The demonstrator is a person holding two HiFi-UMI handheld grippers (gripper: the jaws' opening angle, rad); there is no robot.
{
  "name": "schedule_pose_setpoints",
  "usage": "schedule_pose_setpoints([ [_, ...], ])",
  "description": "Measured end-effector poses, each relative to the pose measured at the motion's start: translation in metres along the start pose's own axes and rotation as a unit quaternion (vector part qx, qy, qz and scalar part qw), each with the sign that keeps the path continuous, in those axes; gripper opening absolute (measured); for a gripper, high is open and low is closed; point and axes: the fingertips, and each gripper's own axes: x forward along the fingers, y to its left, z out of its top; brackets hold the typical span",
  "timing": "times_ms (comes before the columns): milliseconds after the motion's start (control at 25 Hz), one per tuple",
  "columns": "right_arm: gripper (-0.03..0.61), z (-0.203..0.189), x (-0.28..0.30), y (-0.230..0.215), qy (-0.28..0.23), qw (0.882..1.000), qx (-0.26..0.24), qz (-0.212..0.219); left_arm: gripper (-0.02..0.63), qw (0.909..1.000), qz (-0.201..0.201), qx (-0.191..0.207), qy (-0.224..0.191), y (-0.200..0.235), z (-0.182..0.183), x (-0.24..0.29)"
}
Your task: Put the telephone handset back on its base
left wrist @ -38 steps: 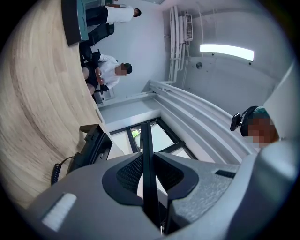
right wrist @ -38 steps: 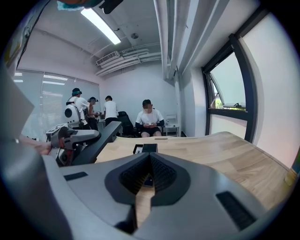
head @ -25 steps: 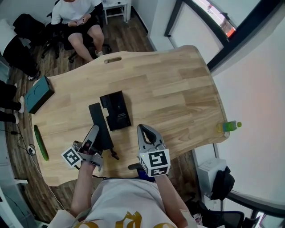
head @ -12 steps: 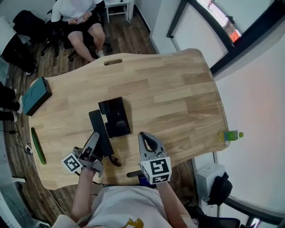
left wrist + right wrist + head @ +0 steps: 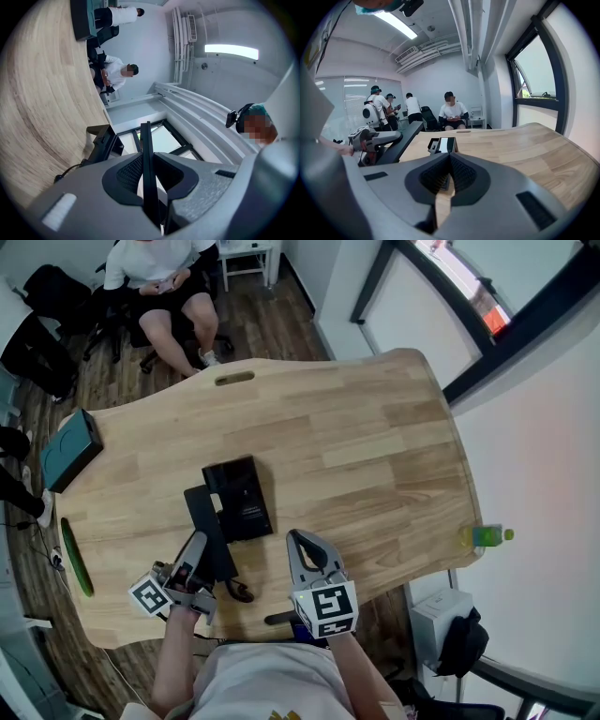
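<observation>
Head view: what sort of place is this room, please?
Probably an office or lab workroom: a large light wooden table, a seated person in a white shirt behind it, and a tall dark-framed window along one wall.

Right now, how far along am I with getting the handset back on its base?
Done: the left gripper is shut on the handset at its near end. In hand: the handset is beside the base, at its left, not seated. Left: move it over the base, lower it, release. The right gripper is shut, empty.
</observation>
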Motion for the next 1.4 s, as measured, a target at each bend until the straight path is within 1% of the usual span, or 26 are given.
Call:
schedule_pose_setpoints([
  [160,0.003,-0.004,0.0,-0.003,0.007,1.0,0.002,0.0,0.075,1.0,0.006,-0.004,0.003,0.006,-0.005,-0.003],
  [320,0.003,-0.003,0.006,-0.007,0.005,1.0,0.003,-0.002,0.075,0.9999,-0.016,-0.002,-0.005,0.015,0.001,-0.004],
  [560,0.003,-0.006,0.012,-0.006,0.014,1.0,0.004,-0.001,0.075,1.0,-0.001,-0.002,0.0,0.017,0.002,0.002],
  [840,0.003,-0.007,0.021,-0.002,0.022,1.0,0.001,0.005,0.075,1.0,0.003,-0.009,-0.004,0.028,0.005,0.005],
  [1040,0.003,-0.01,0.024,-0.008,0.031,1.0,0.003,0.003,0.075,0.9998,0.003,-0.016,-0.009,0.036,0.005,0.01],
  [1200,0.003,-0.009,0.027,-0.01,0.034,0.999,0.004,0.004,0.075,0.9998,0.014,-0.013,-0.005,0.046,0.004,0.009],
  [1400,0.003,-0.012,0.031,-0.012,0.039,0.999,0.003,0.005,0.075,0.9999,0.01,-0.013,-0.003,0.051,0.002,0.014],
])
